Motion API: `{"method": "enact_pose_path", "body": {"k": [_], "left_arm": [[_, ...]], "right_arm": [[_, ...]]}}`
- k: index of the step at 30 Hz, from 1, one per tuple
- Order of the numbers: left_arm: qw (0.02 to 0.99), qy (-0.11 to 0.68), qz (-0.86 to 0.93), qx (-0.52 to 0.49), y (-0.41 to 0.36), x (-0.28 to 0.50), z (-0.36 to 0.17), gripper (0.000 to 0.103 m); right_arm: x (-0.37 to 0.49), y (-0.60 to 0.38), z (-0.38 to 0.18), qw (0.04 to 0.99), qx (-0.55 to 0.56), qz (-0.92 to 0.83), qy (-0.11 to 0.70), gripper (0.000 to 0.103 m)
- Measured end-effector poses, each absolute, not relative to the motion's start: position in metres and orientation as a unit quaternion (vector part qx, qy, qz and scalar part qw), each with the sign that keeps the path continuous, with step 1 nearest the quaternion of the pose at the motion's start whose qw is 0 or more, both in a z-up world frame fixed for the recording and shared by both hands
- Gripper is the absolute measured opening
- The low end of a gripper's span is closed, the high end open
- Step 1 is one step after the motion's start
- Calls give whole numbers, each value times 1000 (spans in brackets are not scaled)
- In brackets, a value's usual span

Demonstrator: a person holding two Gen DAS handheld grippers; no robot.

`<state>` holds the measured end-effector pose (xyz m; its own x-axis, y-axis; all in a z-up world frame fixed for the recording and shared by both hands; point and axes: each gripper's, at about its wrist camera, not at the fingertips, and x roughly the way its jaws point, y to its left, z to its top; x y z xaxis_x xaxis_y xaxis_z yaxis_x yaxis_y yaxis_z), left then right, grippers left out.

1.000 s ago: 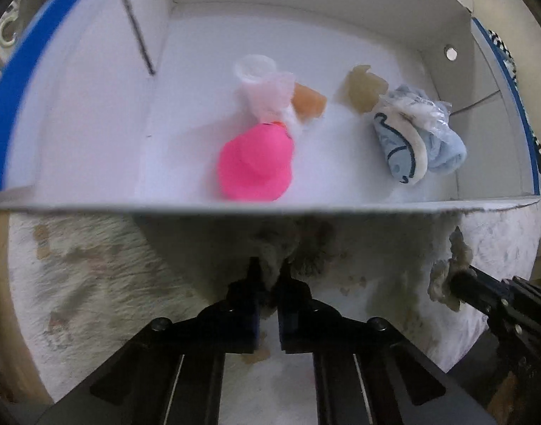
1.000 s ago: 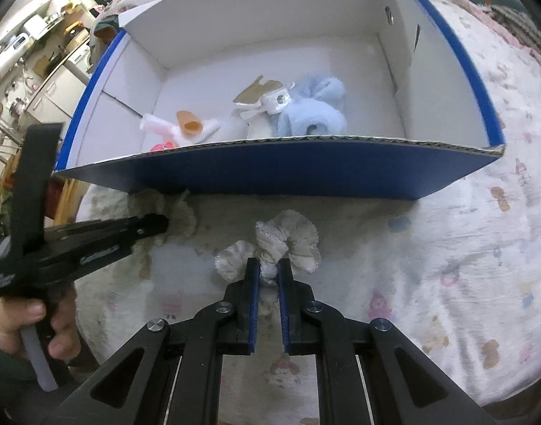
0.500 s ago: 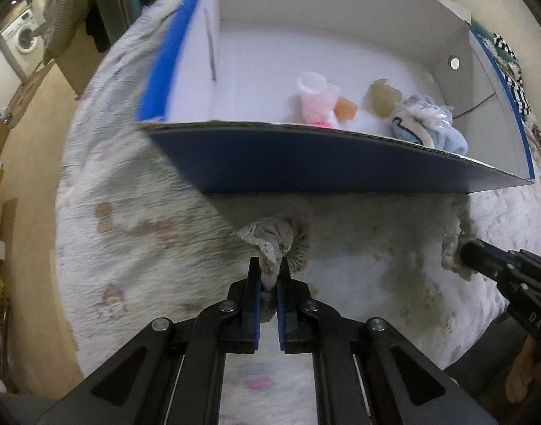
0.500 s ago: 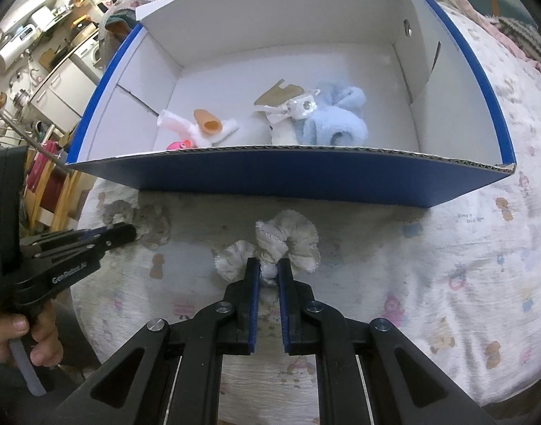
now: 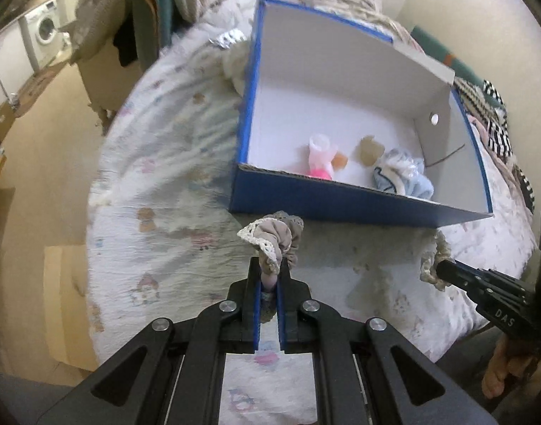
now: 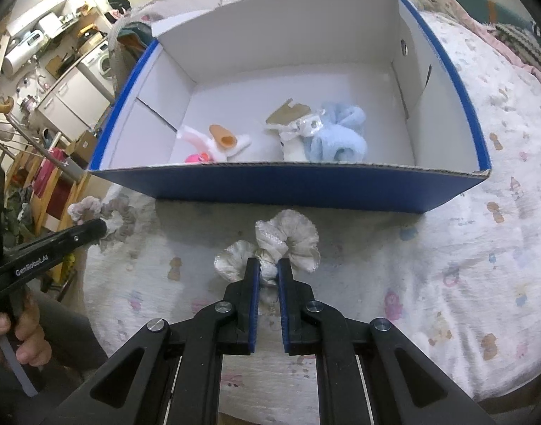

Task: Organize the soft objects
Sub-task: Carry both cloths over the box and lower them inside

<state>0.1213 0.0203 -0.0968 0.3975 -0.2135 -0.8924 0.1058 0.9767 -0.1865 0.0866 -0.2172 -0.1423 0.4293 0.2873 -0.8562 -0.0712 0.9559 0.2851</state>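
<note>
Left gripper [image 5: 269, 276] pinches my beige scrunchie [image 5: 274, 237]; right gripper [image 6: 268, 272] pinches a white scrunchie [image 6: 288, 241], both just before the blue box [image 6: 288, 187].

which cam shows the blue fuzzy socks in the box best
The right wrist view: the blue fuzzy socks lie fully visible on the box floor. In the left wrist view they are partly cut off by the near box wall.

Beige floor [image 5: 40, 163]; washing machine [image 5: 45, 32]; printed bedspread [image 6: 483, 248]; wooden rack [image 6: 40, 184]
</note>
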Motion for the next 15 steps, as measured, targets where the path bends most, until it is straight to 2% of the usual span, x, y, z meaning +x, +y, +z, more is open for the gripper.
{"method": "enact_pose_path", "body": {"k": [4, 8, 15], "left_arm": [[853, 515, -74, -43, 19, 108, -82, 7], [885, 466, -26, 9, 12, 88, -62, 7], [909, 416, -22, 8, 9, 77, -34, 7]], "right_arm": [[81, -221, -128, 849, 111, 114, 504, 12], [77, -222, -113, 862, 116, 122, 478, 12], [77, -225, -84, 889, 119, 127, 423, 12]]}}
